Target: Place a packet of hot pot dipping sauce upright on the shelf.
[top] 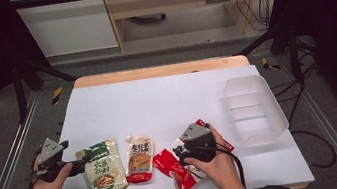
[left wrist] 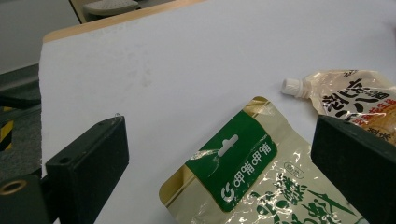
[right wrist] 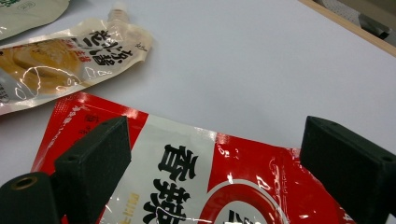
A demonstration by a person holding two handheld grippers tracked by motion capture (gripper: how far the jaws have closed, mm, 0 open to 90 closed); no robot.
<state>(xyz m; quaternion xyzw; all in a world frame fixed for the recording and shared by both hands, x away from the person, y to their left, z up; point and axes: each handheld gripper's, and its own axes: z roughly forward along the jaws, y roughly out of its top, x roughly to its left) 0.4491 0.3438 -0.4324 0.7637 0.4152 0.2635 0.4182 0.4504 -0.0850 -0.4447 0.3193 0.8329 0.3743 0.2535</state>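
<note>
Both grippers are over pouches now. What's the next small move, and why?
Probably lower the right gripper onto the red pouch and close. Its jaws stand open above the pouch without pressing it, and the clear tray sits just beyond it on that side. The left gripper is open too, over the green pouch.
</note>
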